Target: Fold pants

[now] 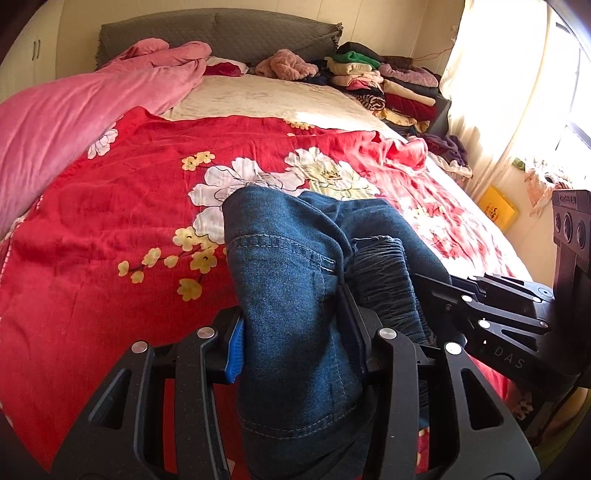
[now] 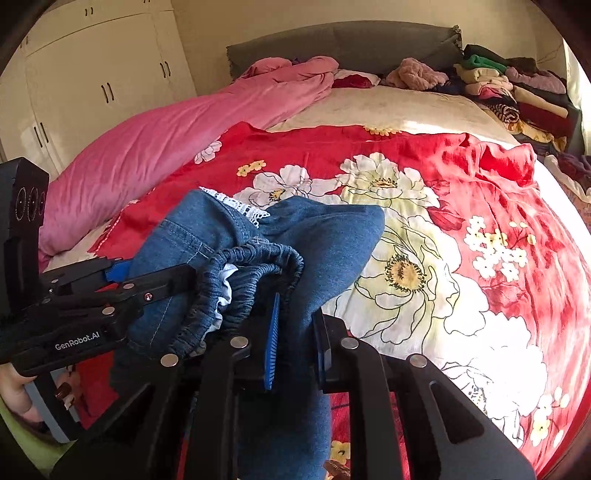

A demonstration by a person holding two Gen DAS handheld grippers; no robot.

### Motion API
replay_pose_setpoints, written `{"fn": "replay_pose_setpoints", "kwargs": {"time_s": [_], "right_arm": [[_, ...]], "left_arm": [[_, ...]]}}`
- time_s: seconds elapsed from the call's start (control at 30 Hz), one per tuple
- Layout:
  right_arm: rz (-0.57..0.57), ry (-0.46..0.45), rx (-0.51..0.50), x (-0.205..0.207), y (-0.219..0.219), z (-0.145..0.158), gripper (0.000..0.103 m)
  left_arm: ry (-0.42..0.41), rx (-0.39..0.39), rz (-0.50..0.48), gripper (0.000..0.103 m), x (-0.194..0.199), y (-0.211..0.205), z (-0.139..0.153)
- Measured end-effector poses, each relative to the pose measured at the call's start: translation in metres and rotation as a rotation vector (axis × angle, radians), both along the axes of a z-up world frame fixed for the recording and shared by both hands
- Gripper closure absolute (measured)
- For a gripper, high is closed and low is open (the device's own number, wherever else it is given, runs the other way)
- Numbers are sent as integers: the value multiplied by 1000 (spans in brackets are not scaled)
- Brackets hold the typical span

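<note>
Blue denim pants (image 1: 291, 295) with an elastic waistband (image 2: 255, 273) hang bunched between my two grippers, lifted above the red floral bedspread (image 1: 110, 229). My left gripper (image 1: 295, 343) is shut on a thick fold of the denim. My right gripper (image 2: 295, 339) is shut on another fold beside the waistband. The two grippers are close side by side: the right one shows in the left wrist view (image 1: 491, 310) and the left one in the right wrist view (image 2: 110, 291). The pants' lower part hangs below, out of view.
The red floral bedspread (image 2: 461, 221) covers the bed. A pink duvet (image 1: 55, 122) lies heaped along the left side. Stacks of folded clothes (image 1: 384, 81) sit at the far right by the grey headboard (image 1: 221, 33). A bright window is on the right, a wardrobe (image 2: 92, 81) on the left.
</note>
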State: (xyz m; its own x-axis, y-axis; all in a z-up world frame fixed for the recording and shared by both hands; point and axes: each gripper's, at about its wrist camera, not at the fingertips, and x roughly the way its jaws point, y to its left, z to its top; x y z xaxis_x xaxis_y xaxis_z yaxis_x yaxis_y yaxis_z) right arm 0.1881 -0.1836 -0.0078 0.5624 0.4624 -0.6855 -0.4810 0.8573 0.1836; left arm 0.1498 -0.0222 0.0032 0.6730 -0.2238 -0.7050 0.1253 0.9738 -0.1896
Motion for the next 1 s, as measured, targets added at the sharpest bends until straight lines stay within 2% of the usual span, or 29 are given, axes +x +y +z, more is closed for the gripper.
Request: {"fn": "replay_pose_setpoints", "kwargs": {"time_s": [0.17,0.2,0.23,0.3,0.47,0.7,0.87,1.0], "right_arm": [[-54,24,-40,8,-5,-17,87],[-64,33,-38,9,-7,-20,83],[-77,41,-38,9,-10,-22,78],[-89,52,-32,10,-13,-24,52],[-84,65,-55,7,-12,-30,50],[-131,143,-72,13,-17,-51,47],[-141,132,-86,9,-15,-51,46],[-159,130,-77,5,-18,-49,42]], "left_arm": [[28,18,14,67,5,3,-12],[32,22,17,66,5,4,-14],[35,25,19,65,6,5,-16],[44,30,20,58,6,5,-20],[66,46,21,50,7,4,-30],[86,65,24,45,8,3,-41],[91,59,27,41,8,5,-43],[88,57,30,36,6,6,-41]]}}
